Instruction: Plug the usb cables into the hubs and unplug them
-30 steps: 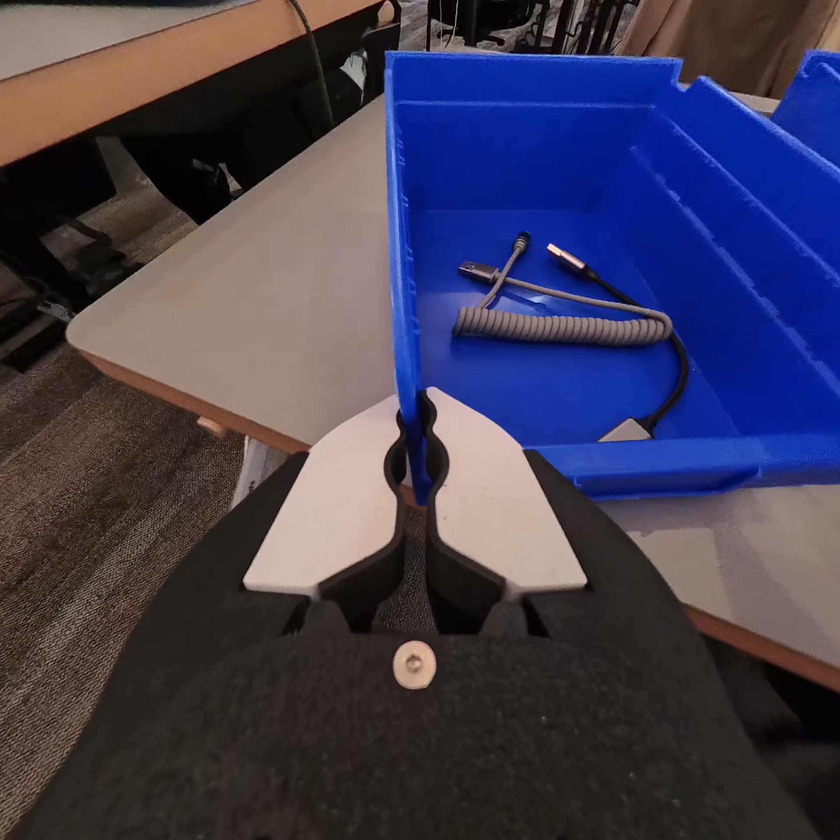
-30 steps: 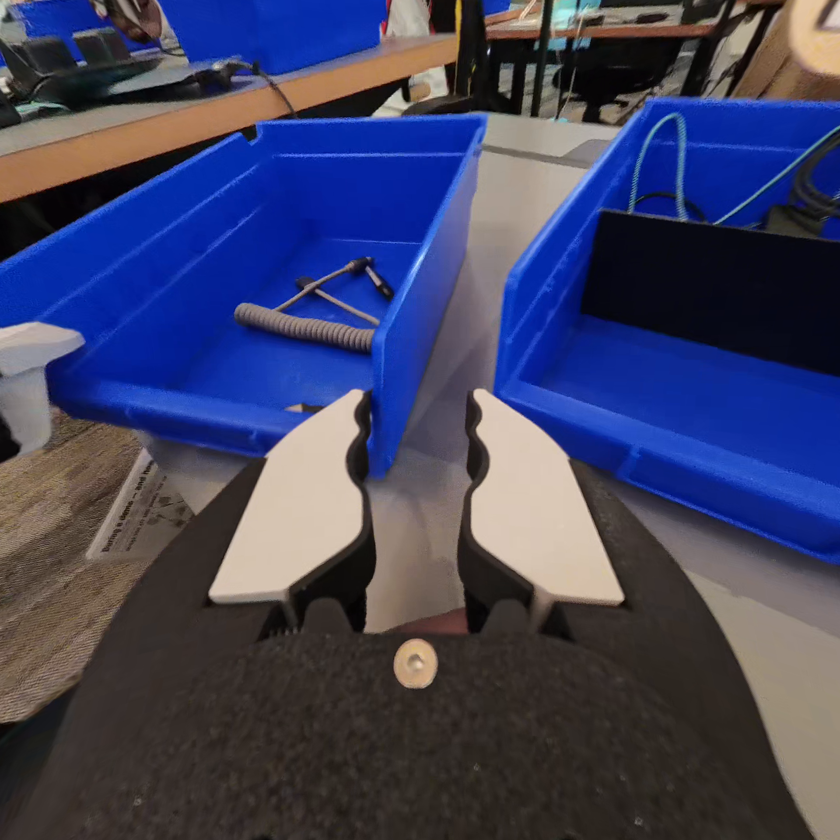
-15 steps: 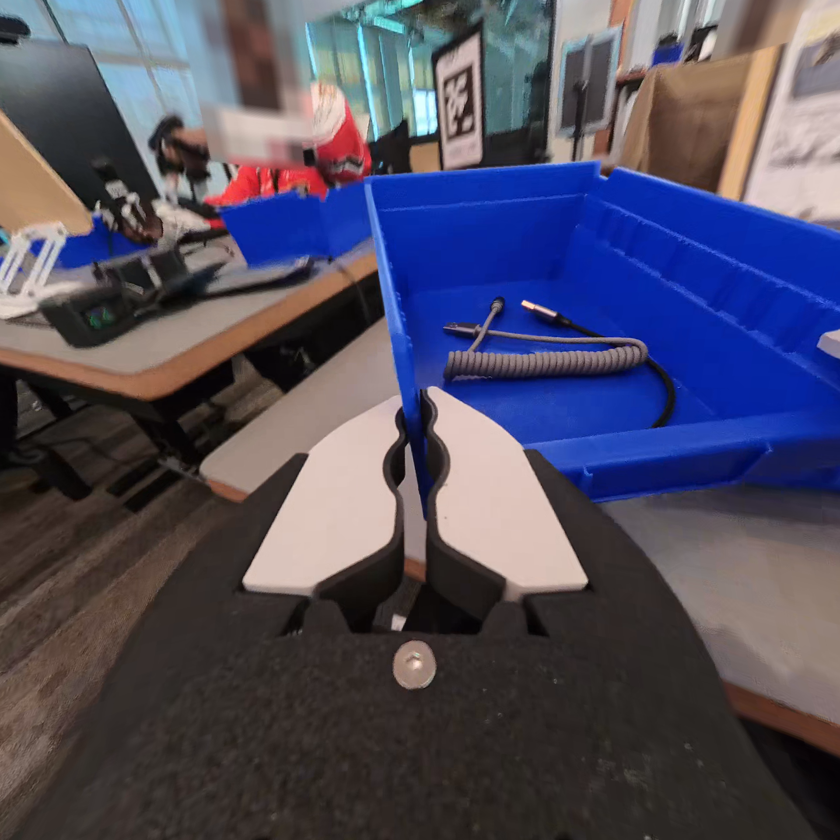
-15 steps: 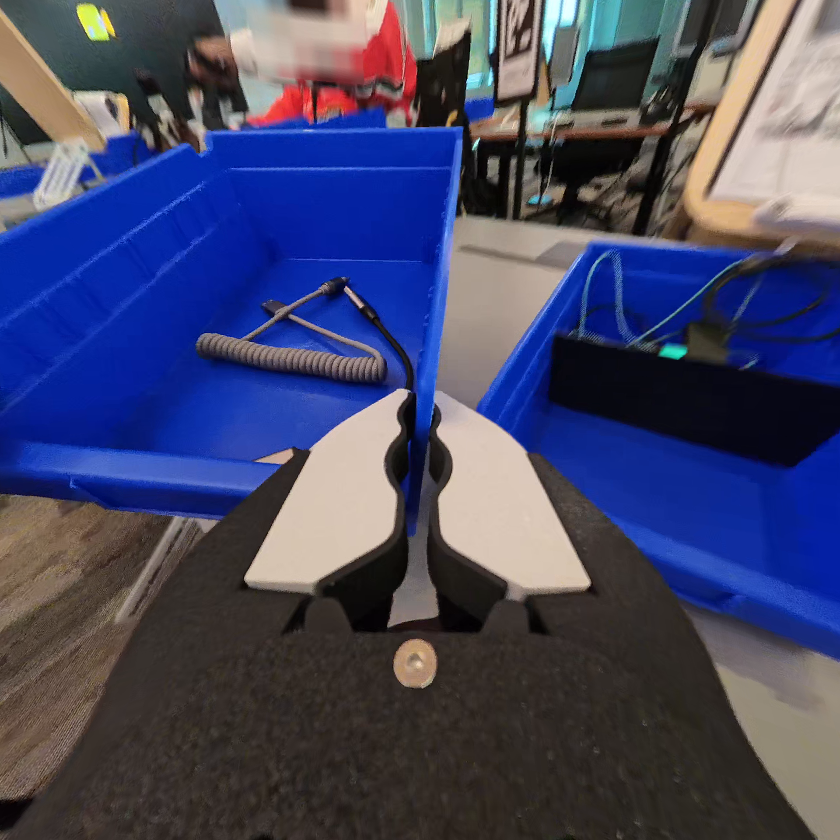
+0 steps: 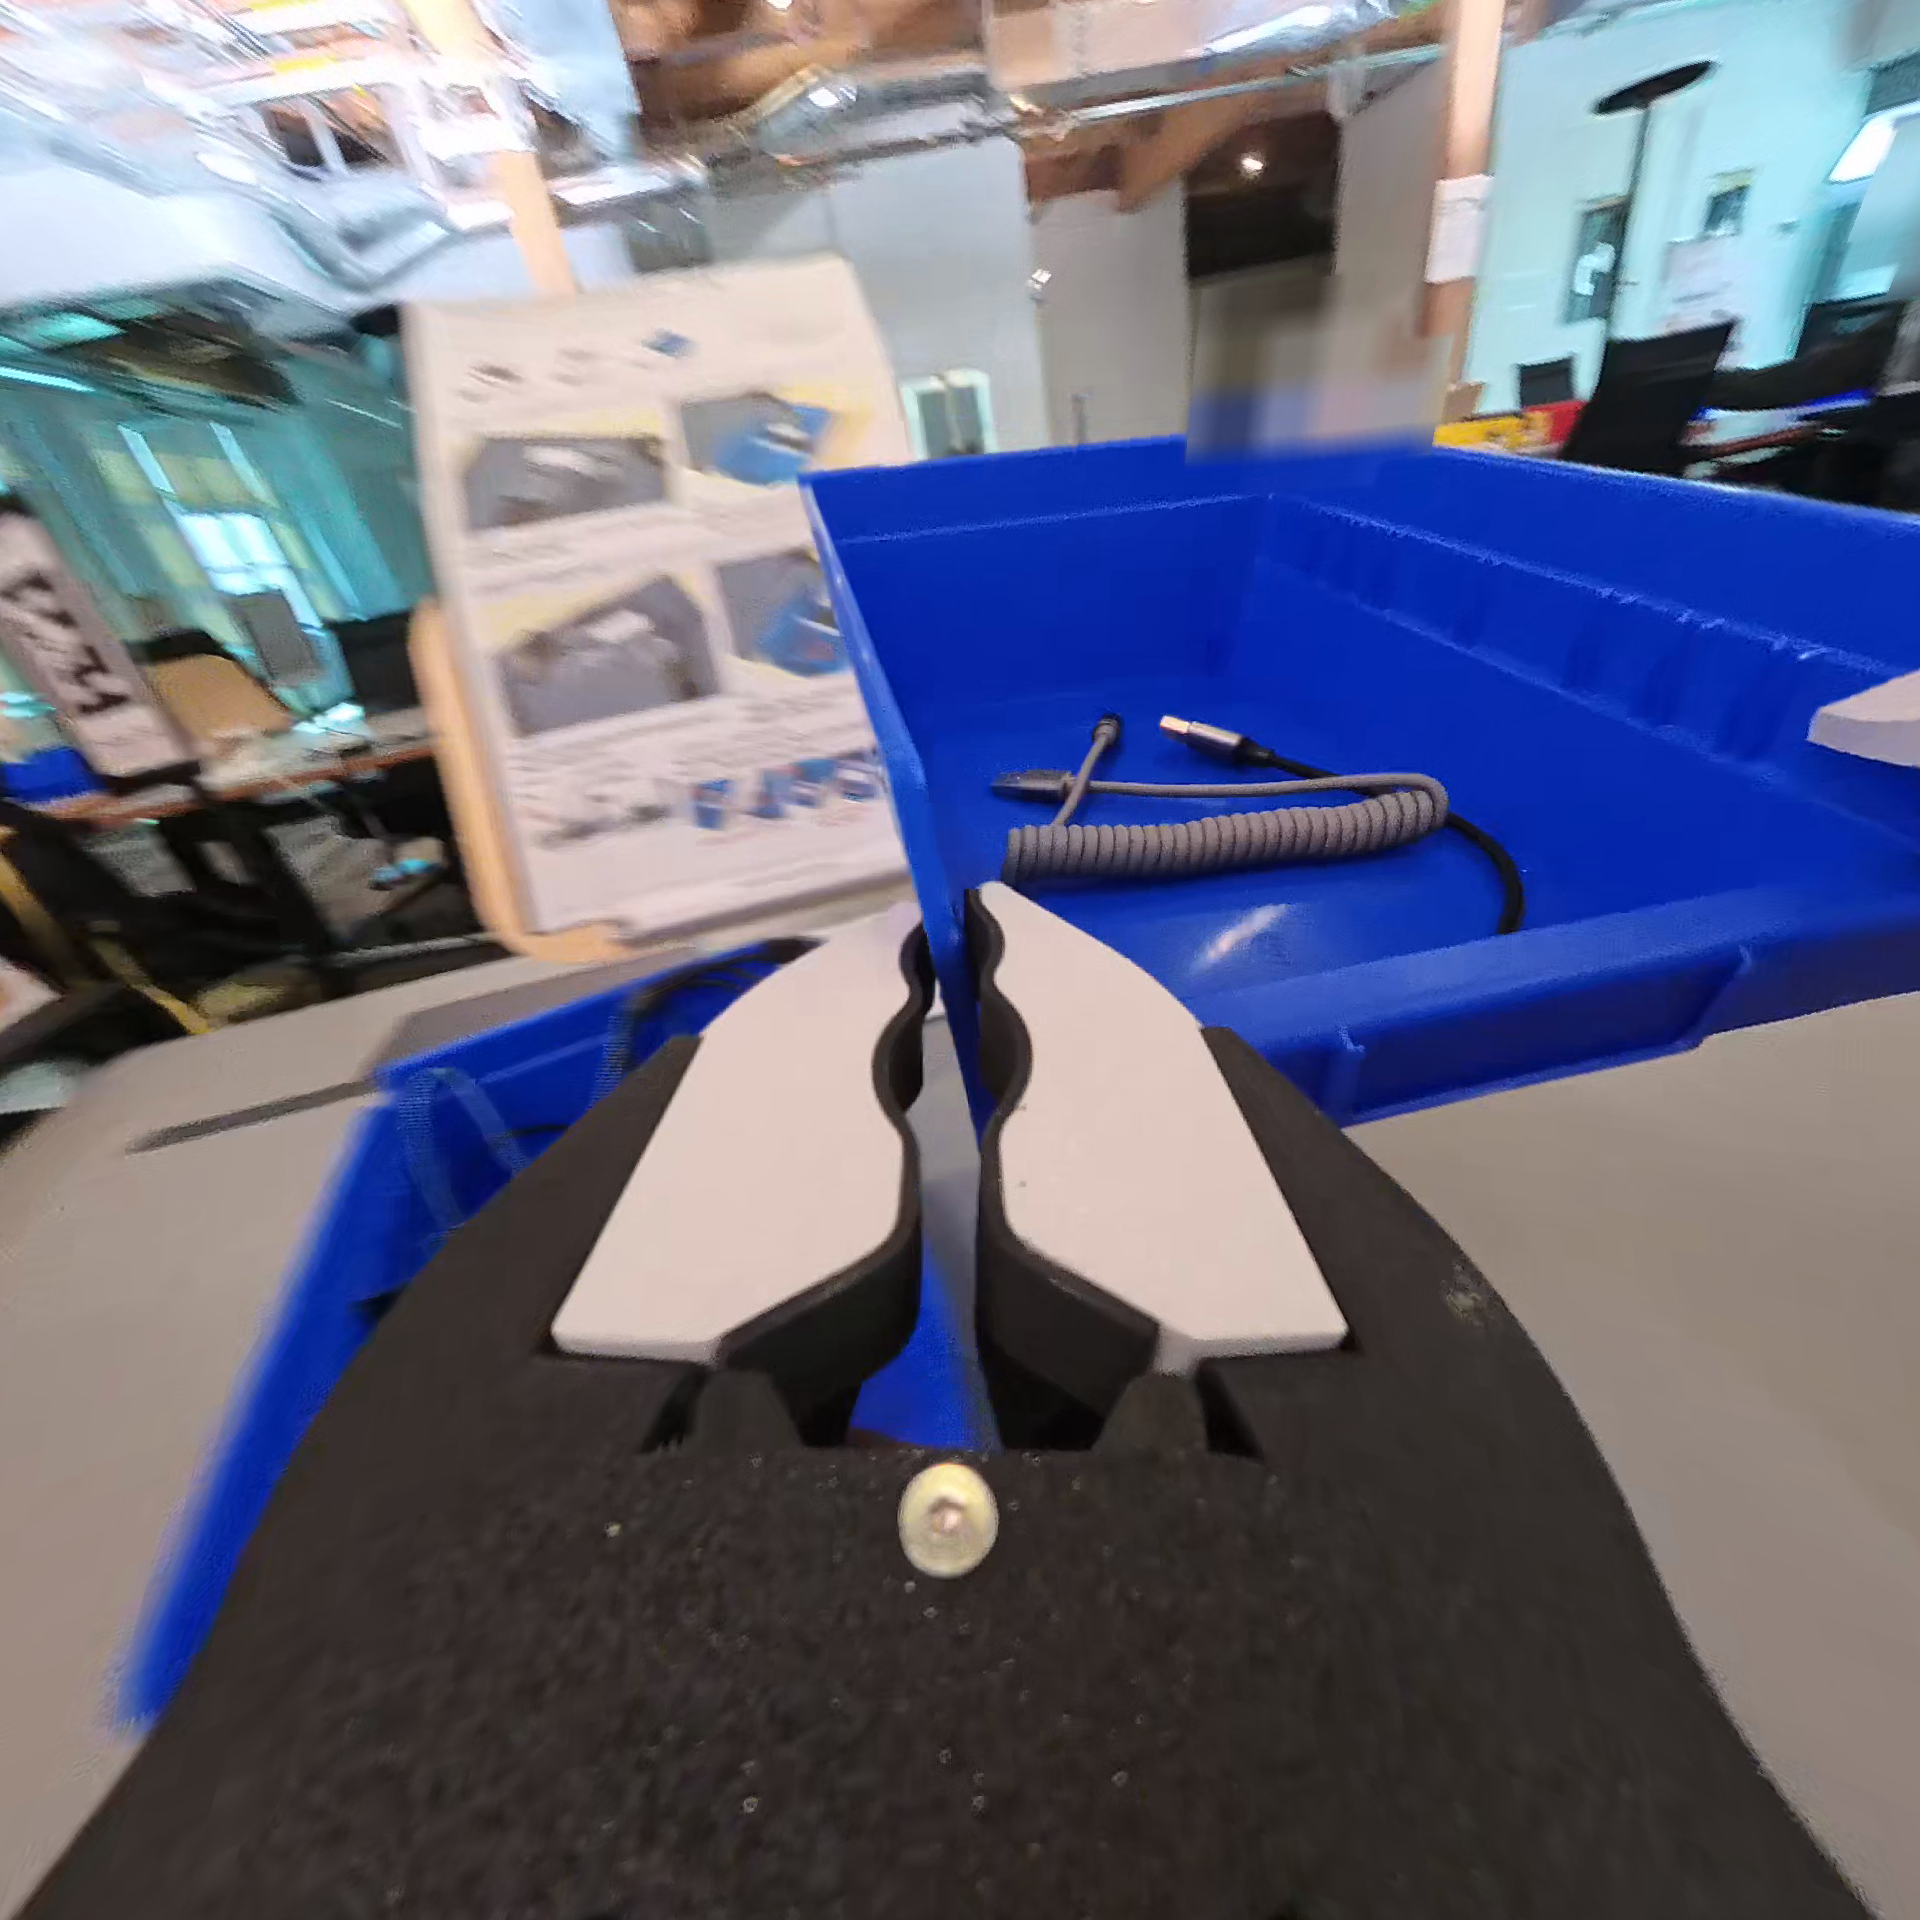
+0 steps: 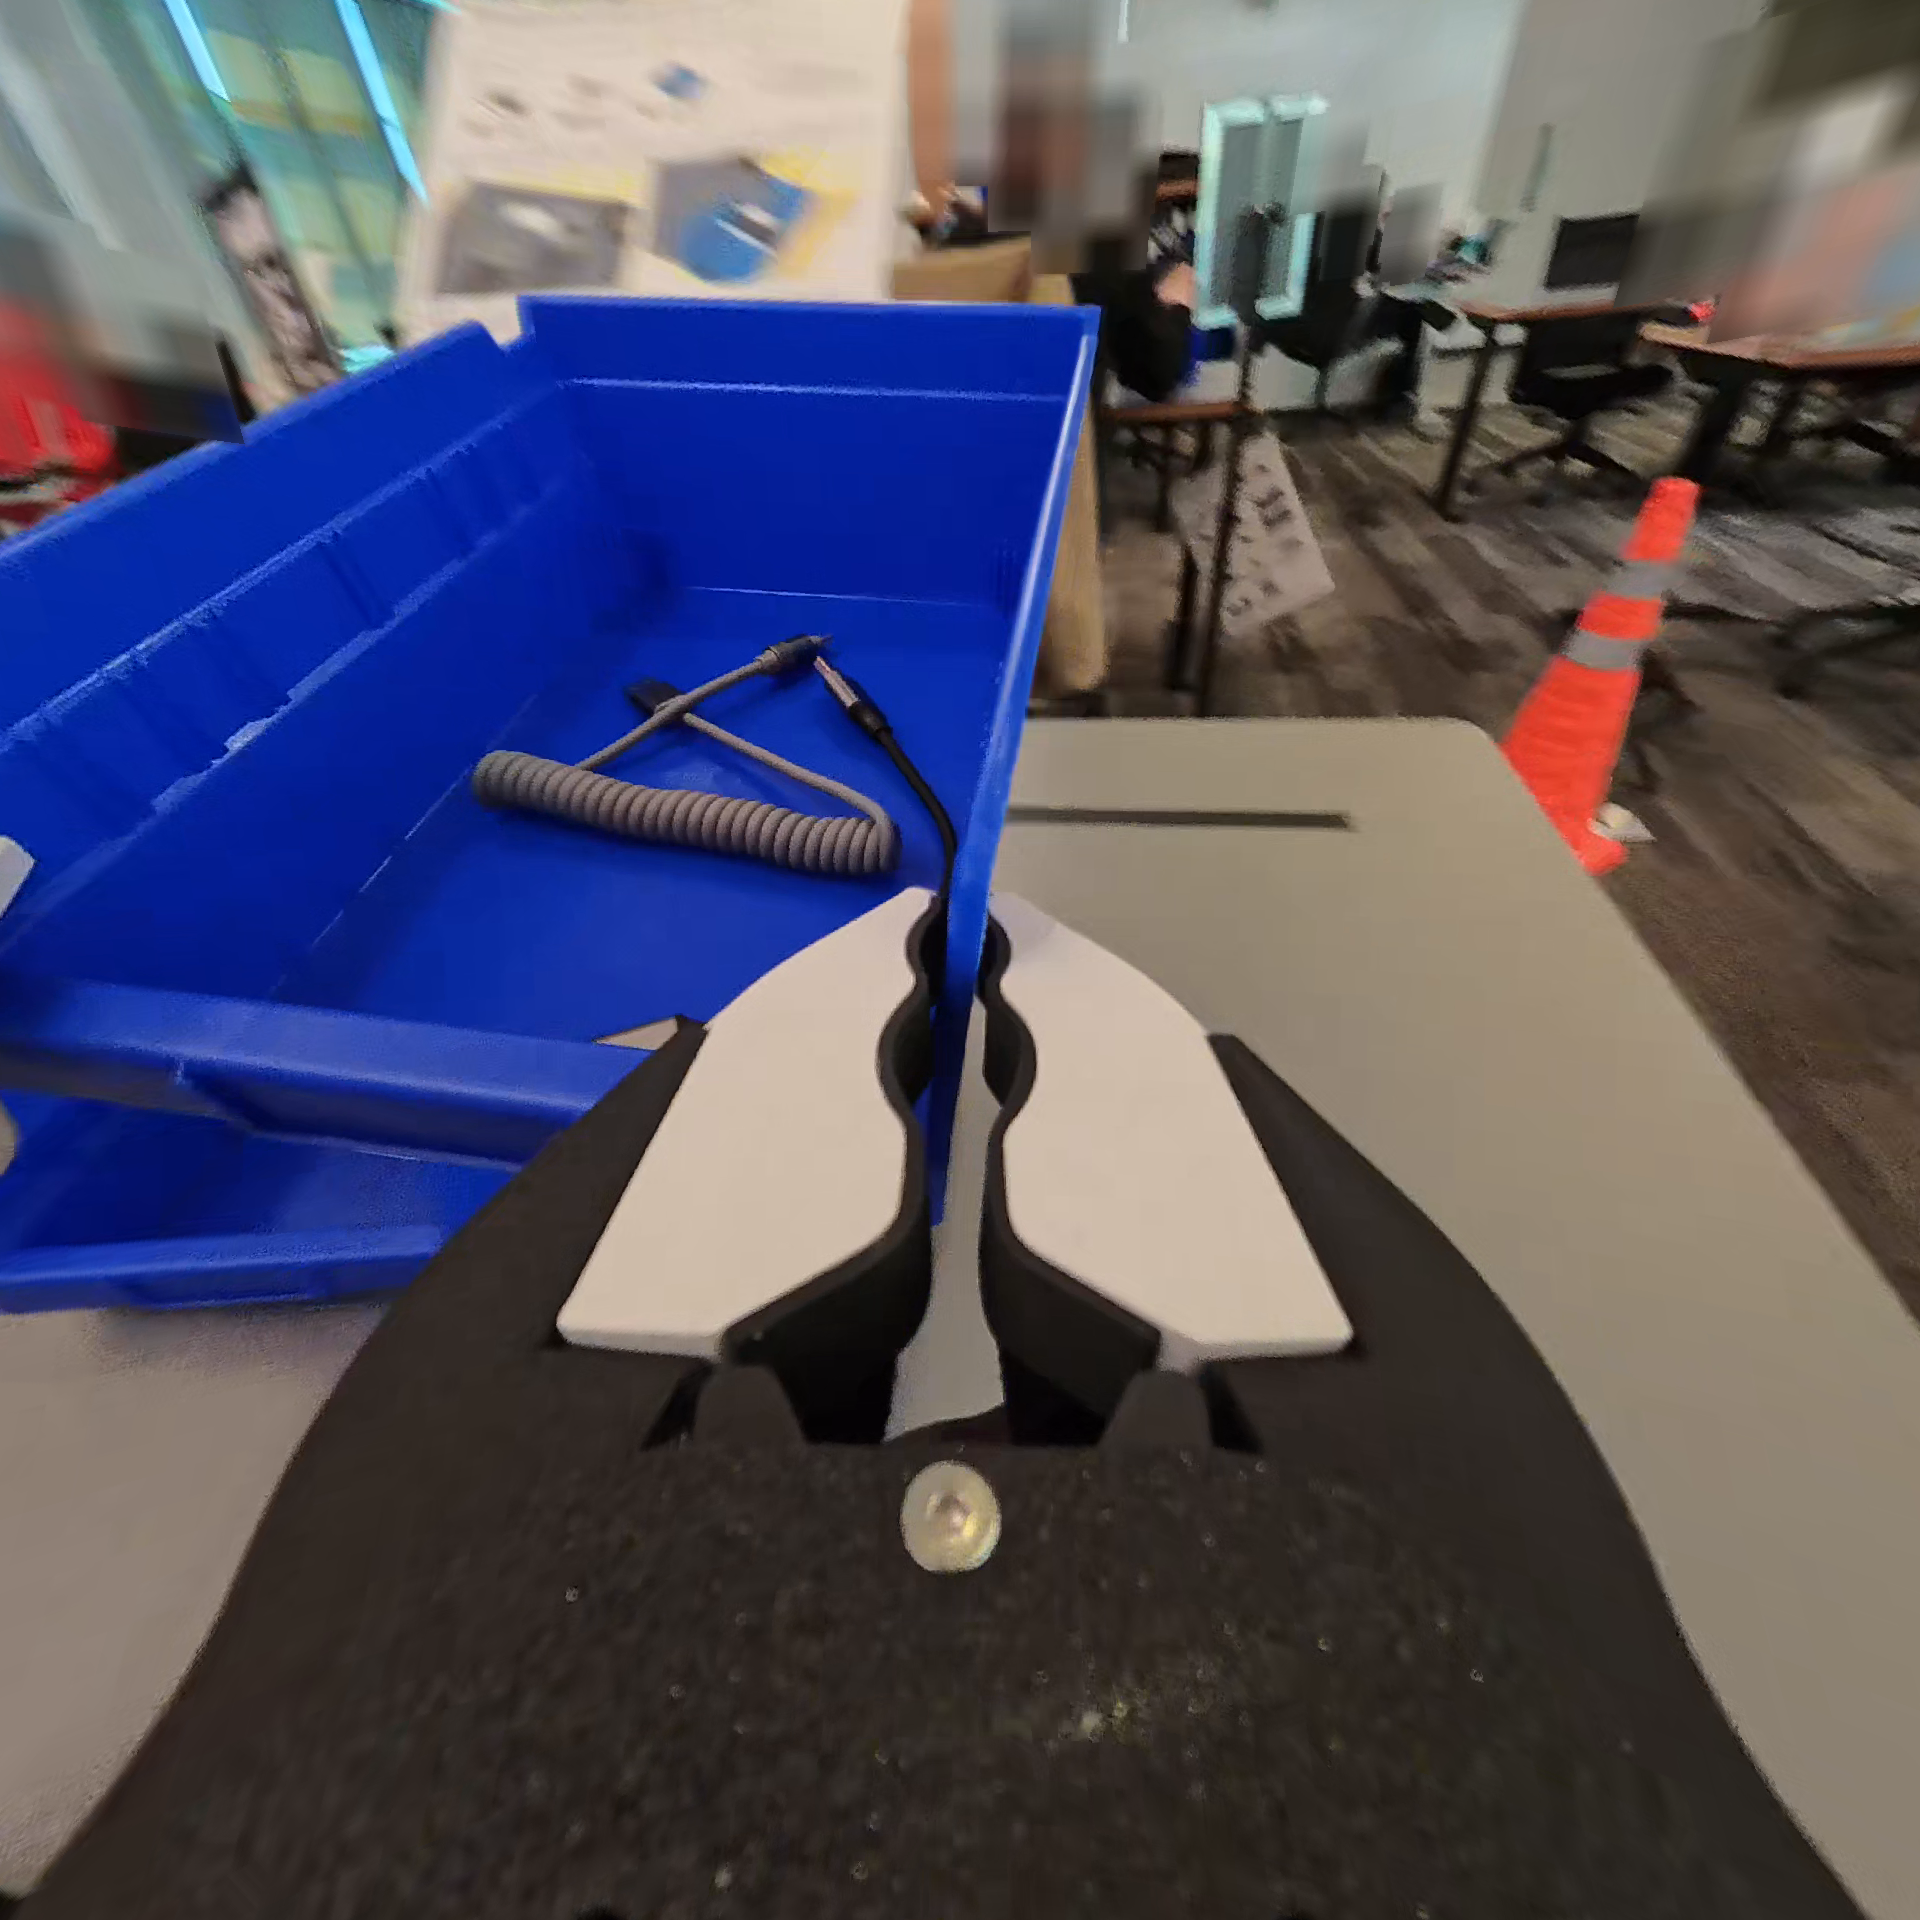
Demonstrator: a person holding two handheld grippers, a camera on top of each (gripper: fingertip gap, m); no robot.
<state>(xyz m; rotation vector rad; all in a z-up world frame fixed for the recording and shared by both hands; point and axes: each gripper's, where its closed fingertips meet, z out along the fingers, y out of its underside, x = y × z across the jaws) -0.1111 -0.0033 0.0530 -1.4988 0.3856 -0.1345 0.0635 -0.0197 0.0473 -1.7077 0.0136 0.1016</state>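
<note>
Two grippers are seen, each clamped on a side wall of the same blue bin. Left wrist view: the left gripper (image 5: 948, 920) is nearly closed, its fingers pinched on the bin's (image 5: 1558, 997) left wall at the front corner. Inside the bin a grey coiled cable (image 5: 1226, 836) lies on the floor, its two plugs crossed toward the rear, with a black cable (image 5: 1496, 862) curving just beside it. A second blue bin (image 5: 468, 1122), blurred, is seen lower left, and a grey table (image 5: 1662, 1195) lies below. The tip of the right gripper (image 5: 1870, 722) shows at the right edge. Right wrist view: the right gripper (image 6: 961, 920) is closed to a narrow gap on the bin's (image 6: 312, 1049) right wall near the front. The coiled cable (image 6: 686, 810) and black cable (image 6: 914, 774) rest on the bin floor. A grey table (image 6: 1351, 1039) and an orange cone (image 6: 1600, 675) are visible to the right.
</note>
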